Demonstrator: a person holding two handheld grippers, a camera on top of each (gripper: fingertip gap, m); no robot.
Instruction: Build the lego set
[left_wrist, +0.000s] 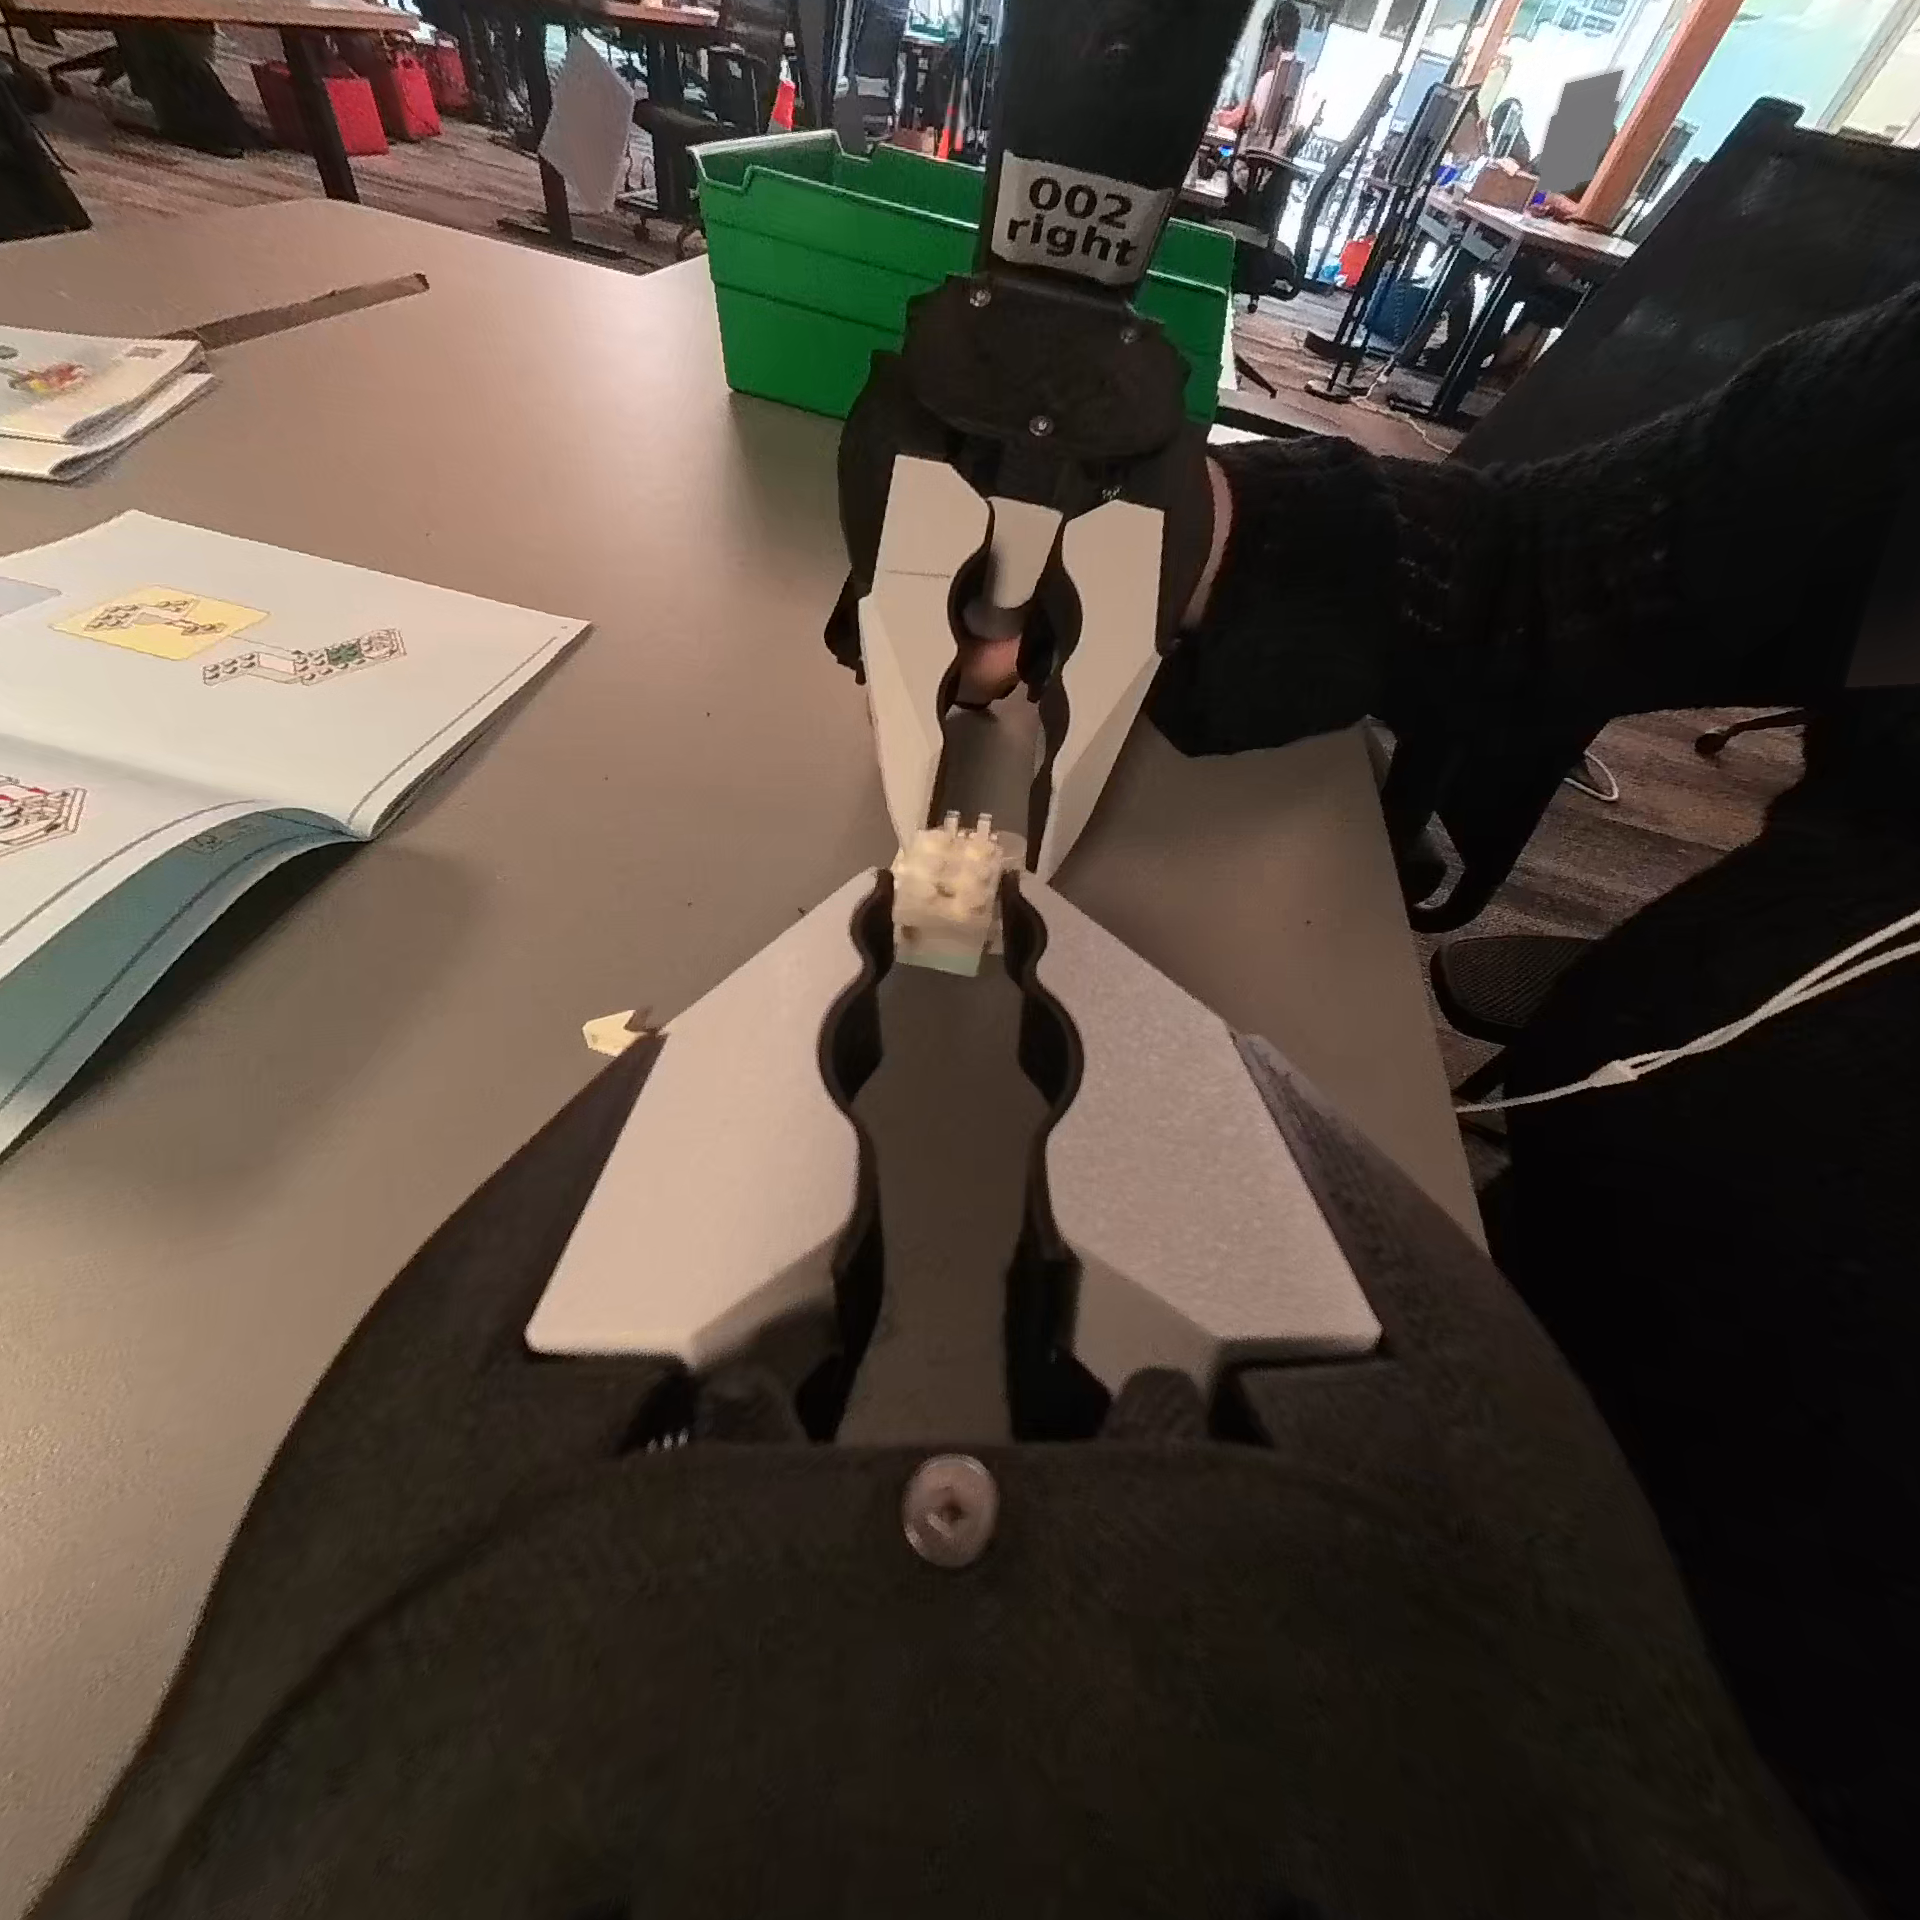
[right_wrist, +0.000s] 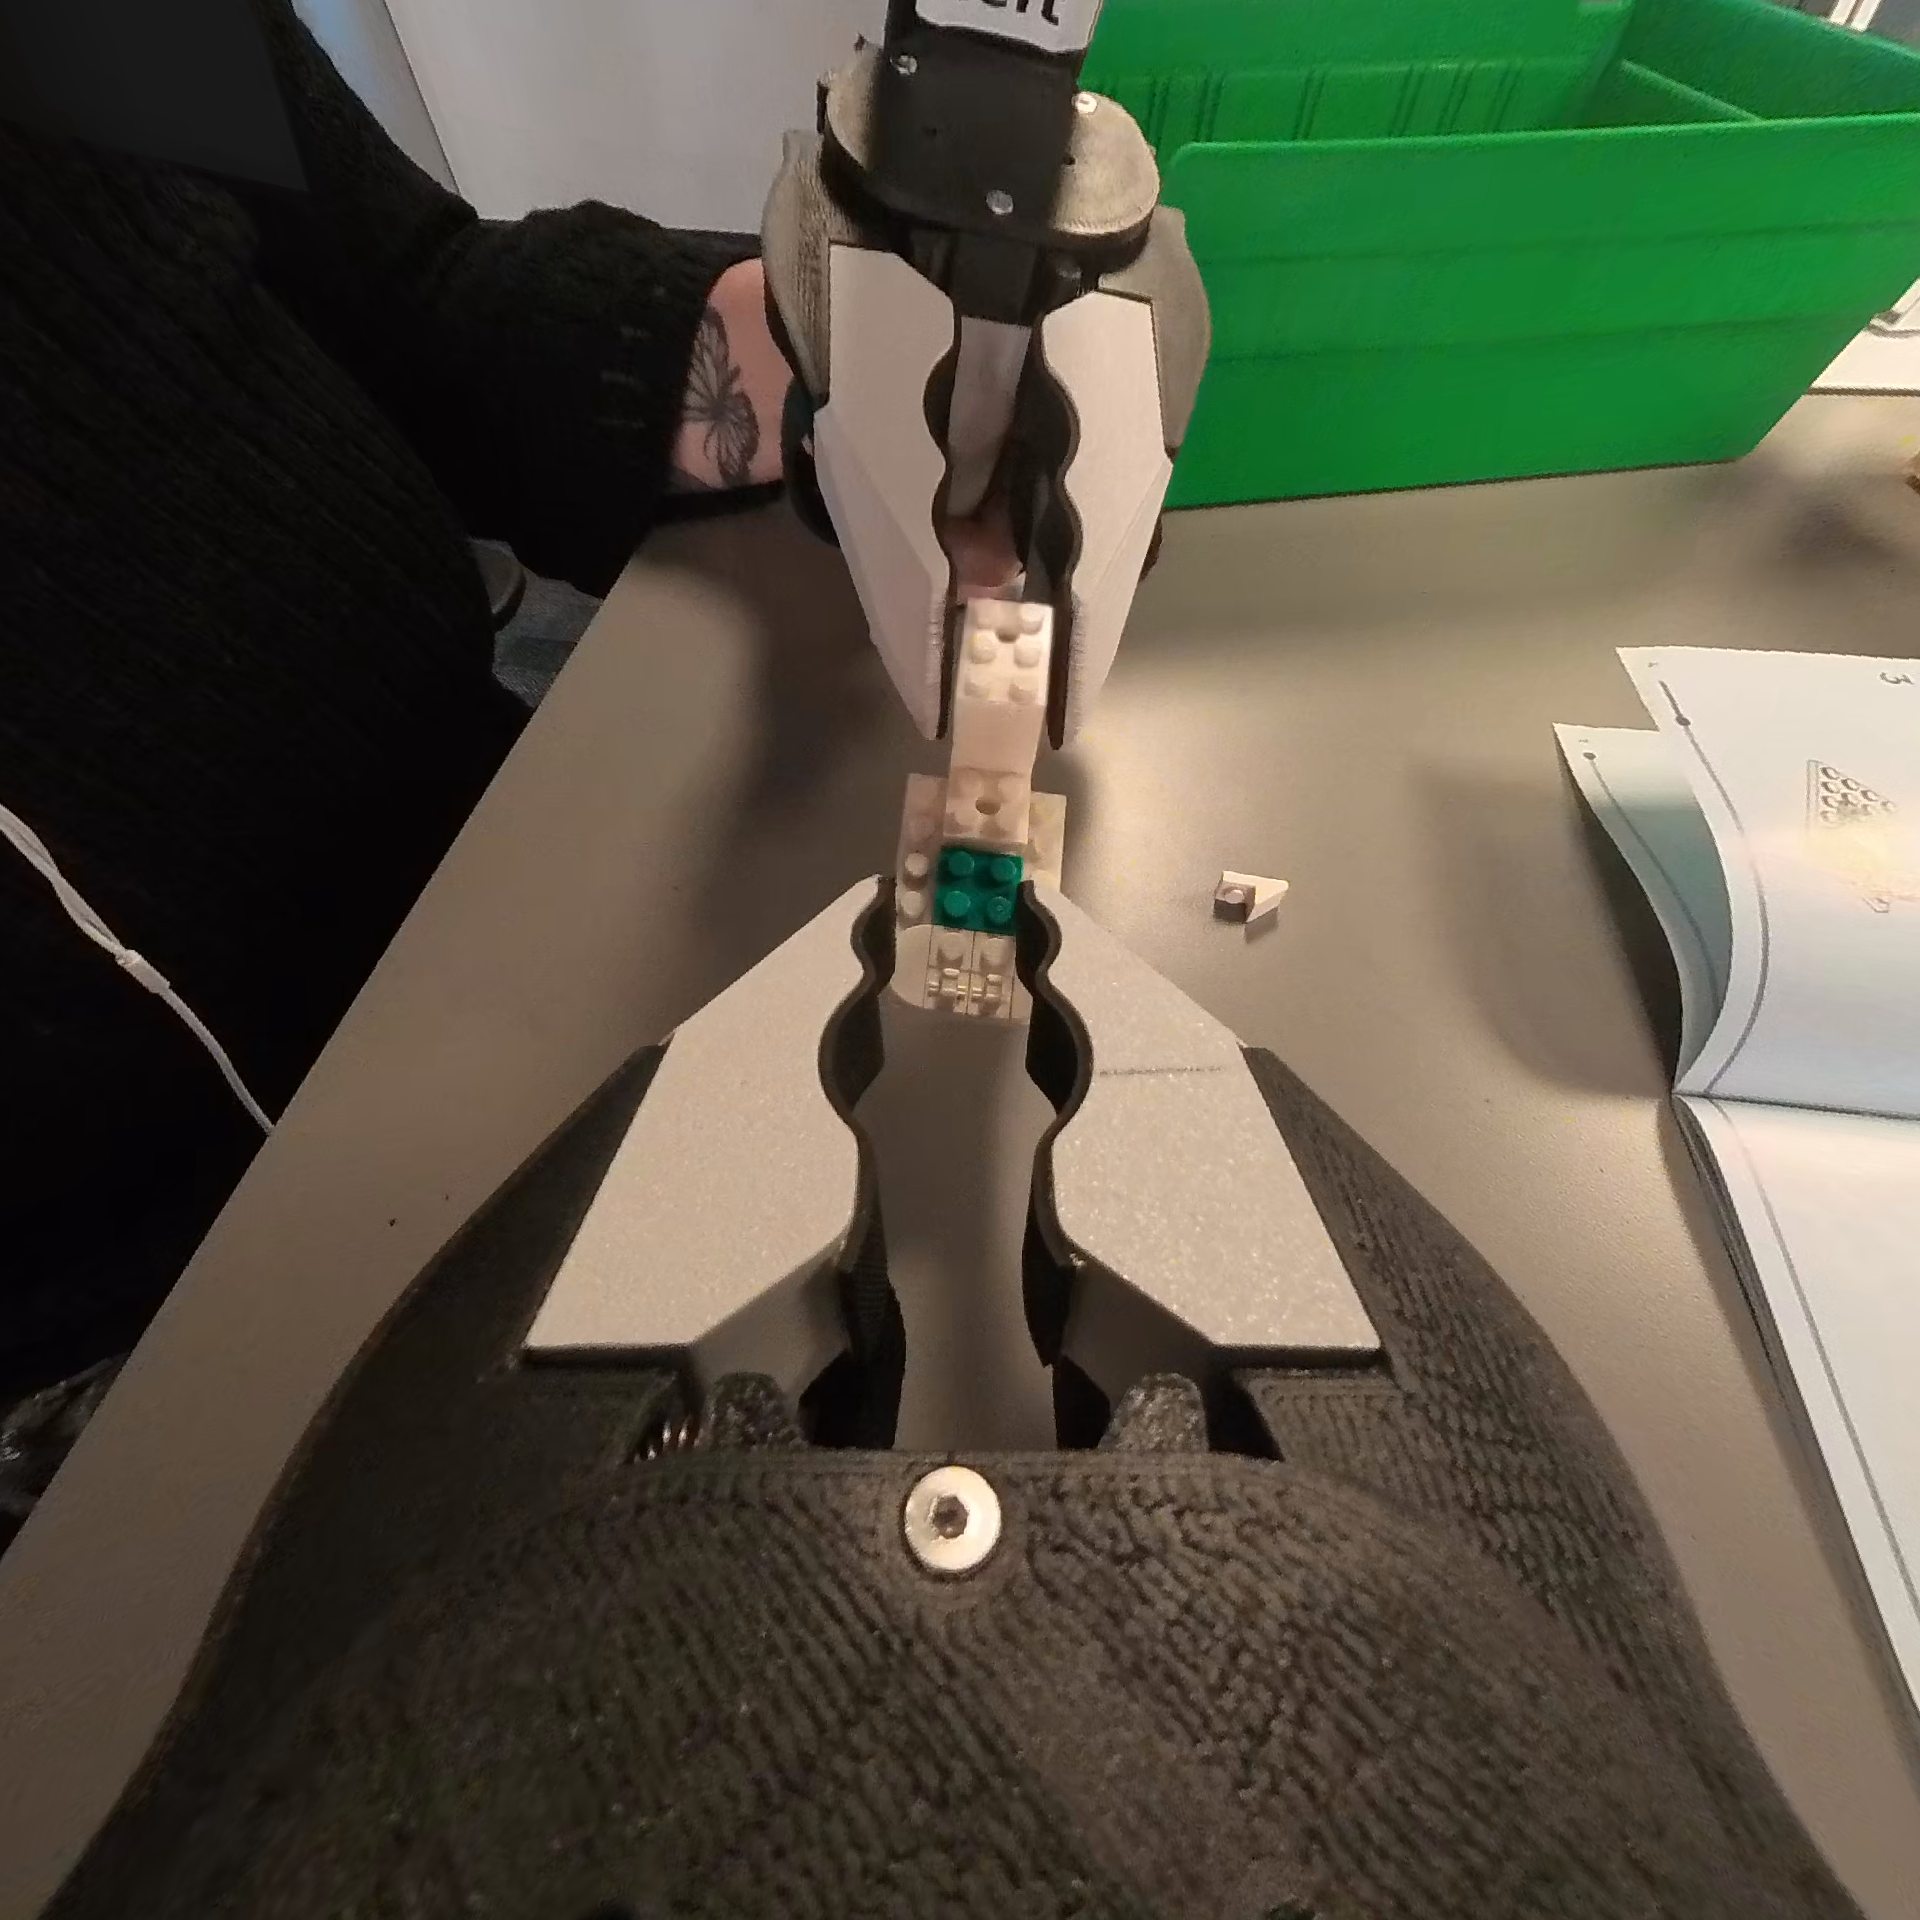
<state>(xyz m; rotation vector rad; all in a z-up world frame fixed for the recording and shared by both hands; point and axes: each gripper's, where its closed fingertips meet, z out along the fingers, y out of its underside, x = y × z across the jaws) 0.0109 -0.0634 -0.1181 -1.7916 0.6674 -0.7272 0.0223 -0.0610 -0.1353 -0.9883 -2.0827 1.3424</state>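
My left gripper (left_wrist: 945, 896) is shut on a white brick stack (left_wrist: 940, 909). In the right wrist view it (right_wrist: 997, 727) comes down from the top with that stack (right_wrist: 1003, 665) between its fingers. My right gripper (right_wrist: 956, 902) is shut on a white lego assembly (right_wrist: 961, 987) with a green 2x2 plate (right_wrist: 977, 896) on top. The stack's lower end meets the assembly just beyond the green plate. In the left wrist view the right gripper (left_wrist: 977, 842) faces mine tip to tip, and the assembly is mostly hidden behind the stack. Both are held above the grey table (left_wrist: 520, 468).
A small loose white piece (right_wrist: 1247, 899) lies on the table beside the grippers, also in the left wrist view (left_wrist: 613, 1034). An open instruction booklet (left_wrist: 260, 707) lies nearby and more booklets (left_wrist: 94, 395) farther off. A green bin (right_wrist: 1455, 312) stands behind. The table edge (right_wrist: 520, 727) is close. The tips of both grippers are at nearly the same place. Between my right fingertips and the small loose white piece (right_wrist: 1247, 899) there is roughly 7 cm.
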